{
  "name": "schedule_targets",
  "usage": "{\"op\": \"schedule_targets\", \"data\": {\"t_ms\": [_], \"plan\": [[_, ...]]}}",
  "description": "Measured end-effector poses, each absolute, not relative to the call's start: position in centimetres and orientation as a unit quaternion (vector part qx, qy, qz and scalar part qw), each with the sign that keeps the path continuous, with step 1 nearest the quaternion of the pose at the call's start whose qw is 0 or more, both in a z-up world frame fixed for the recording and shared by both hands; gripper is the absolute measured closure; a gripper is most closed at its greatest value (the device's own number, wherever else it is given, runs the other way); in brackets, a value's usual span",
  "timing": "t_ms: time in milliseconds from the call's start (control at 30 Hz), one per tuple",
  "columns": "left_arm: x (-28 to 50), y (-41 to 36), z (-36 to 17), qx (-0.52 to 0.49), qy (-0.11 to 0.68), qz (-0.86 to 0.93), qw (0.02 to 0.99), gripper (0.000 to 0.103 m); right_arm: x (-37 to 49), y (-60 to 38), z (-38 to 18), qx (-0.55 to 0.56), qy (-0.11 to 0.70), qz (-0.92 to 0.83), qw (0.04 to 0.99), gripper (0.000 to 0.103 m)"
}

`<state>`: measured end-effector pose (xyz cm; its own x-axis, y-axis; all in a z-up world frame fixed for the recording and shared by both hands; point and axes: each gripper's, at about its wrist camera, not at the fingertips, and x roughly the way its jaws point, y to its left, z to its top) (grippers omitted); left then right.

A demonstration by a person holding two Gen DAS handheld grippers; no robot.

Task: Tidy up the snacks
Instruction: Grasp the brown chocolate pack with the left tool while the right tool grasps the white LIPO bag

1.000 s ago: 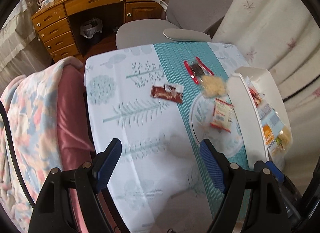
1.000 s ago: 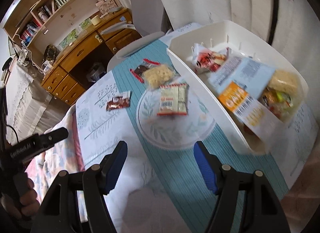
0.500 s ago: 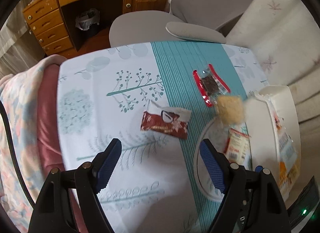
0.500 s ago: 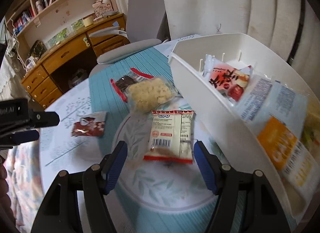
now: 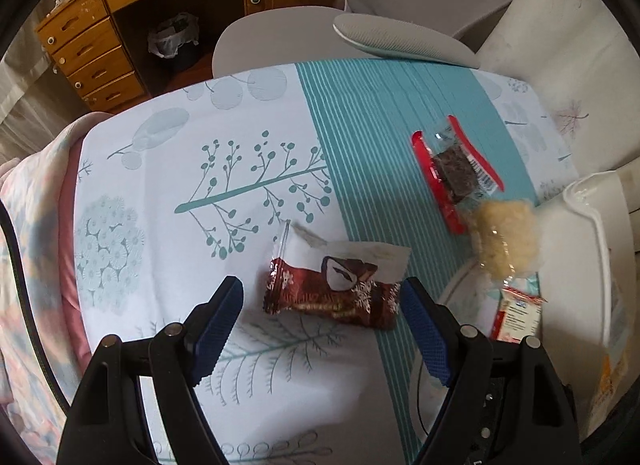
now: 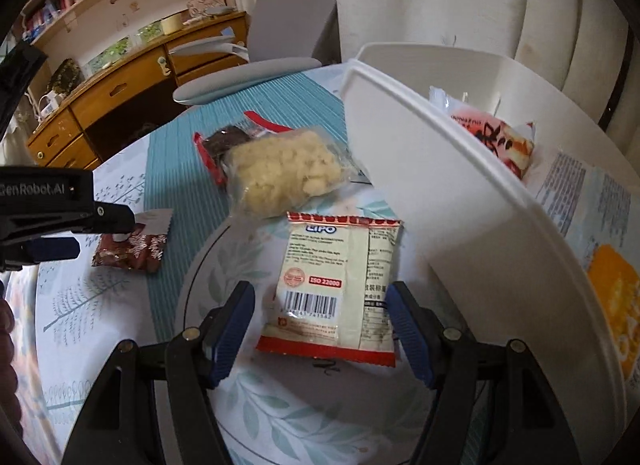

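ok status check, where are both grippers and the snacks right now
Left gripper open, straddling brown snack packet. Right gripper open around Lipo packet. Neither gripped yet. White bin beside it, nothing blocking.

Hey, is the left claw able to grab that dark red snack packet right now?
Probably yes. The left claw is open, with the dark red snack packet lying flat on the tablecloth between its fingers, and nothing covers or crowds it.

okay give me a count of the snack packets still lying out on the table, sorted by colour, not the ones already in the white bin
Dark red and white packet: 1
Red-edged clear packet with a dark bar: 1
Clear bag of pale yellow pieces: 1
Cream packet with red borders: 1
Total: 4
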<state>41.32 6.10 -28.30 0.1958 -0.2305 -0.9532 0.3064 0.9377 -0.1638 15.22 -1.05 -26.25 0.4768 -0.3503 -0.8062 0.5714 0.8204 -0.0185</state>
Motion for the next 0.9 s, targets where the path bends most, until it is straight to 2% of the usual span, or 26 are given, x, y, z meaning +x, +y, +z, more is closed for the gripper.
{"op": "schedule_targets", "data": {"t_ms": [300, 500, 667, 833, 900], "plan": [[41.9, 5.4, -29.7, 0.029, 0.614, -0.169, 0.770, 0.024, 15.4, -1.6, -26.8, 0.121, 0.440, -0.269, 0.848, 0.033], [41.6, 5.0, -29.9, 0.038, 0.597, -0.168, 0.784, 0.031, 15.8, -1.2, -26.9, 0.100, 0.448, -0.267, 0.848, 0.034], [41.0, 4.3, -30.0, 0.070, 0.577, -0.168, 0.796, 0.039, 15.8, -0.8, -26.8, 0.091, 0.448, -0.253, 0.852, 0.043], [40.4, 4.1, -29.8, 0.083, 0.563, -0.170, 0.805, 0.058, 16.0, -0.8, -26.6, 0.088, 0.458, -0.237, 0.852, 0.050], [40.2, 4.2, -29.6, 0.083, 0.562, -0.173, 0.804, 0.062, 16.1, -0.7, -26.6, 0.089, 0.463, -0.232, 0.851, 0.053]]}}
